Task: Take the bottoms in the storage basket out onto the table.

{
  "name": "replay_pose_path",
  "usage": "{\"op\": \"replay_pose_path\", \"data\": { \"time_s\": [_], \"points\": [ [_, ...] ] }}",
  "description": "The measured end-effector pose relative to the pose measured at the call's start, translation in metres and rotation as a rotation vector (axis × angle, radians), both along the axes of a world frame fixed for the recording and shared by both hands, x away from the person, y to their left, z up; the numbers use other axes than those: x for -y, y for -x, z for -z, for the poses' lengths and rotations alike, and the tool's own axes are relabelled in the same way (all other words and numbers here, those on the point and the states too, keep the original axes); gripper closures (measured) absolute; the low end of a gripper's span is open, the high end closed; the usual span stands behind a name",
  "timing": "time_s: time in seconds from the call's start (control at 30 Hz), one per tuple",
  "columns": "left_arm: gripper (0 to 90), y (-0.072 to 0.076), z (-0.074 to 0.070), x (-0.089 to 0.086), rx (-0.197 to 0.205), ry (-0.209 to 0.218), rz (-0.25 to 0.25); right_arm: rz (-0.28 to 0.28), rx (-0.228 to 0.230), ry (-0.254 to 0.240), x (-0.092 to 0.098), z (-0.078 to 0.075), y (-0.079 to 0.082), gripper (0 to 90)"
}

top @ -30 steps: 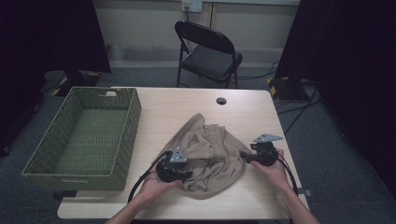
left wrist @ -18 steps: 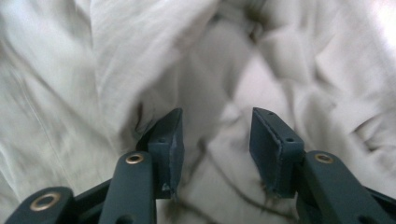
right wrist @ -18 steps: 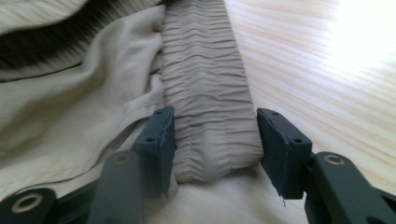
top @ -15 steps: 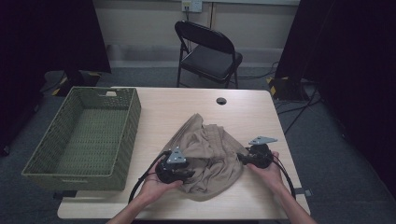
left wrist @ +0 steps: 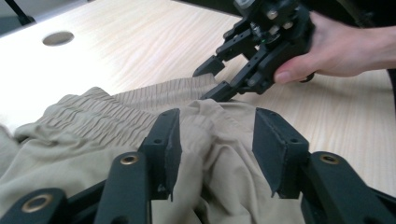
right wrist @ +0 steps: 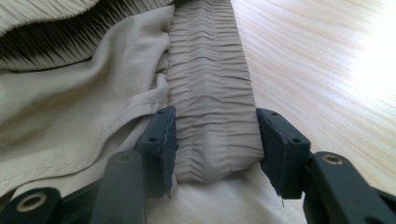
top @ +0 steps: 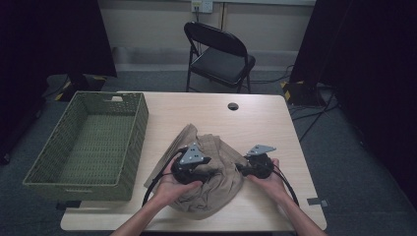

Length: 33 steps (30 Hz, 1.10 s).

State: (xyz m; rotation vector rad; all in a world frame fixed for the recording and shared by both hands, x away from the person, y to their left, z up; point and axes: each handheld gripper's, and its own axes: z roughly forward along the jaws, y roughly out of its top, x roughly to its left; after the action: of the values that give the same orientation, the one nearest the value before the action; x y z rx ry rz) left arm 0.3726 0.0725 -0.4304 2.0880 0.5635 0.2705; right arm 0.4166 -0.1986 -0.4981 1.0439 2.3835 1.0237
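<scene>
A crumpled beige garment (top: 219, 184) with an elastic waistband lies on the wooden table (top: 255, 123). My left gripper (top: 211, 172) hovers over its middle. In the left gripper view its jaws (left wrist: 215, 135) stand apart with a fold of cloth (left wrist: 93, 126) between them, unpressed; they have just been opening. My right gripper (top: 239, 169) is at the garment's right edge. Its jaws (right wrist: 215, 135) have just been closing, and the pads touch both edges of the waistband (right wrist: 210, 70). The right gripper (left wrist: 214, 80) also appears in the left gripper view.
A green woven basket (top: 140, 118) stands at the table's left. A round cable hole (top: 233, 106) sits near the far edge. Behind the table stands a black folding chair (top: 221, 54). Bare wood (right wrist: 327, 56) lies right of the garment.
My right gripper has moved left onto the garment's edge. My left gripper has risen a little above the cloth.
</scene>
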Motion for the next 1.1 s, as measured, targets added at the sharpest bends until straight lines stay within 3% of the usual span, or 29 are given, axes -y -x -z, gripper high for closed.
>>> {"op": "replay_pose_path", "data": {
  "time_s": [0.13,0.2,0.33,0.4,0.47,0.57,0.63,0.7,0.77,0.8,0.87,0.9,0.97,1.1],
  "points": [
    [46.1,-0.012,0.015,0.009,-0.022,-0.101,0.001,-0.002,-0.008,-0.010,0.001,0.000,-0.001,49.5],
    [42.6,-0.017,0.022,0.012,-0.015,-0.150,-0.004,-0.002,-0.007,-0.009,0.001,0.000,0.000,49.4],
    [35.4,-0.023,0.031,0.022,-0.015,-0.219,0.012,-0.003,-0.009,-0.012,0.001,0.000,-0.001,49.4],
    [35.5,-0.023,0.035,0.029,-0.005,-0.257,-0.001,-0.003,-0.009,-0.011,0.001,0.000,-0.001,49.4],
    [45.0,-0.025,0.040,0.034,0.005,-0.294,-0.028,-0.001,-0.011,-0.013,0.001,0.000,-0.001,49.4],
    [57.2,-0.027,0.038,0.029,-0.028,-0.208,-0.043,0.002,-0.010,-0.008,0.001,0.000,0.000,48.9],
    [67.8,-0.026,0.031,0.024,-0.013,-0.174,-0.052,0.005,-0.008,-0.006,0.001,0.000,0.001,47.5],
    [75.1,-0.023,0.020,0.017,0.030,-0.134,-0.096,0.012,0.002,0.006,0.001,0.000,0.001,42.9],
    [76.7,-0.021,0.006,0.007,0.040,-0.088,-0.112,0.009,0.009,0.011,0.001,0.000,0.002,42.9],
    [77.1,-0.019,-0.002,-0.003,0.065,-0.056,-0.136,0.009,0.012,0.012,0.002,0.000,0.002,42.9],
    [77.6,-0.017,-0.013,-0.026,0.069,-0.002,-0.181,0.011,0.015,0.020,0.003,0.000,0.003,42.9],
    [77.8,-0.016,-0.015,-0.036,0.072,0.006,-0.199,0.010,0.029,0.035,0.003,-0.001,0.004,42.9],
    [77.9,-0.015,-0.014,-0.059,0.070,-0.037,-0.256,0.017,0.035,0.046,0.005,-0.001,0.004,42.9],
    [77.9,-0.010,0.011,-0.093,0.006,-0.104,-0.329,0.057,0.042,0.056,0.015,-0.001,0.001,42.9]
  ]
}}
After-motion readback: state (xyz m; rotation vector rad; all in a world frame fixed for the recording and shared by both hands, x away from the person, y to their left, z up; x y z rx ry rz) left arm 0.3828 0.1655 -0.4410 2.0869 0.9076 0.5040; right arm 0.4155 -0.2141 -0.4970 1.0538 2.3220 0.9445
